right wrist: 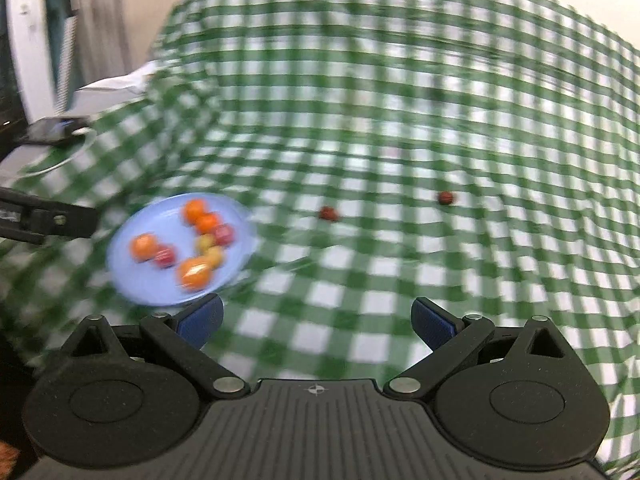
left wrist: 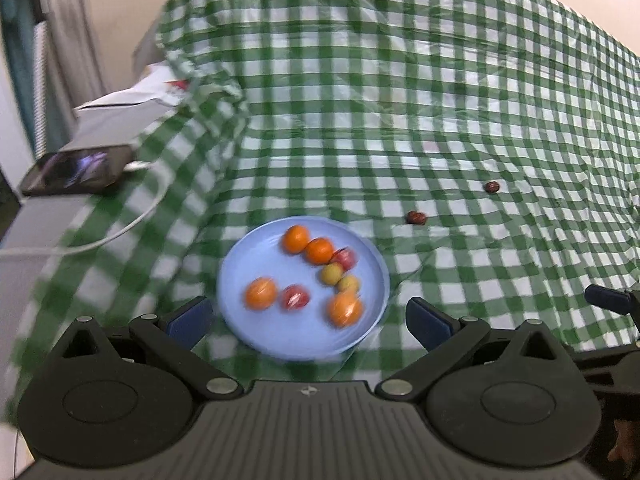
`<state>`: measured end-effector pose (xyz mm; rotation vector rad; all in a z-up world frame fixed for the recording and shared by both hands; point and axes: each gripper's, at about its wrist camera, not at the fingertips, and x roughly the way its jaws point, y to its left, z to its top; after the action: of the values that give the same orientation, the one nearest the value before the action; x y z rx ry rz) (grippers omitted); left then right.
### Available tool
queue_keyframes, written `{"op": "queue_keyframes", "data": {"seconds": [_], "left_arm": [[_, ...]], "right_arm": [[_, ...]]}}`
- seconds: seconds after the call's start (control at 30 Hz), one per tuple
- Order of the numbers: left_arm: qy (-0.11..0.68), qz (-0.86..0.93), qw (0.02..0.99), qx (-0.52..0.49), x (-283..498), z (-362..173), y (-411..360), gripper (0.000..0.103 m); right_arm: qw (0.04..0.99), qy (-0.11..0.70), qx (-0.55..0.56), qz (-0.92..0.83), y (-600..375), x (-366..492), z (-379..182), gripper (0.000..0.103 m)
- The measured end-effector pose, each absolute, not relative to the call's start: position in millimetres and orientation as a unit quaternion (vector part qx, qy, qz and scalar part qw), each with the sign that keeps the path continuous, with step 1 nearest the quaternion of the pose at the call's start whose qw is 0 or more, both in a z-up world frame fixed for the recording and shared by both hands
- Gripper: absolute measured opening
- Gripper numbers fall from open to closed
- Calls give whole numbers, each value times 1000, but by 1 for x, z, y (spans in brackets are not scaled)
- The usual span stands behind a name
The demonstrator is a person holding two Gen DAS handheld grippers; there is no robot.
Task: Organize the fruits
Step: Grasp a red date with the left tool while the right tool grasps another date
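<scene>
Green-and-white checked cloth (left wrist: 400, 128) covers the whole counter, rumpled and rising toward the back, and both views are smeared with motion blur. Sitting on the cloth is a pale blue plate (left wrist: 236, 276), right in front of the left gripper (left wrist: 308, 320), whose jaws are spread wide and holding nothing, with the plate's near rim showing between the blue pads. On the plate we've got four oranges, one of them at the near edge (left wrist: 344, 309), plus two small red fruits and two yellowish ones clustered toward the right side. Off the plate, two dark red fruits lie loose on the cloth: one (left wrist: 416, 217) just beyond the plate's right side, the other (left wrist: 492, 187) farther right, well apart from it. Over to the right gripper (right wrist: 316, 326), jaws also wide open and empty, hovering above bare cloth with the plate (right wrist: 132, 280) off to its left. At the far left edge of the counter, a phone (left wrist: 72, 168) with a white cable (left wrist: 136, 220) rests beside a white box (left wrist: 120, 112).
</scene>
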<state>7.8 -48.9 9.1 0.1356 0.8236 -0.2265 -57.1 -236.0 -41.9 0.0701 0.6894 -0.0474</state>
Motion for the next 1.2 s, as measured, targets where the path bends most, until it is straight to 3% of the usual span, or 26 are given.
{"op": "queue_keyframes", "data": {"seconds": [0.33, 0.43, 0.5, 0.57, 0.8, 0.87, 0.9, 0.93, 0.97, 1.03, 1.2], "left_arm": [[409, -171, 890, 107, 131, -25, -159, 103], [421, -186, 879, 126, 171, -53, -192, 103], [435, -193, 870, 133, 196, -75, -209, 103], [445, -196, 863, 139, 215, -94, -221, 103], [465, -201, 848, 155, 245, -130, -242, 102], [470, -205, 843, 162, 246, -133, -246, 90], [476, -206, 839, 166, 247, -136, -249, 81], [484, -207, 833, 169, 248, -139, -251, 62], [490, -214, 829, 162, 248, -140, -250, 51], [491, -219, 829, 153, 245, -135, -249, 32], [470, -223, 841, 153, 231, -116, -244, 29]], "right_arm": [[949, 298, 27, -100, -346, 59, -72, 98], [943, 314, 33, -107, -376, 112, -96, 94], [935, 333, 46, -109, -395, 144, -115, 80], [926, 355, 64, -109, -409, 169, -131, 73], [917, 379, 59, -110, -419, 204, -170, 73], [922, 368, 52, -109, -415, 206, -171, 72], [925, 364, 48, -102, -413, 204, -171, 57], [928, 359, 45, -92, -409, 202, -170, 45], [929, 359, 34, -89, -404, 200, -169, 34], [929, 358, 20, -93, -397, 195, -166, 34], [934, 342, 29, -97, -387, 183, -149, 34]]}}
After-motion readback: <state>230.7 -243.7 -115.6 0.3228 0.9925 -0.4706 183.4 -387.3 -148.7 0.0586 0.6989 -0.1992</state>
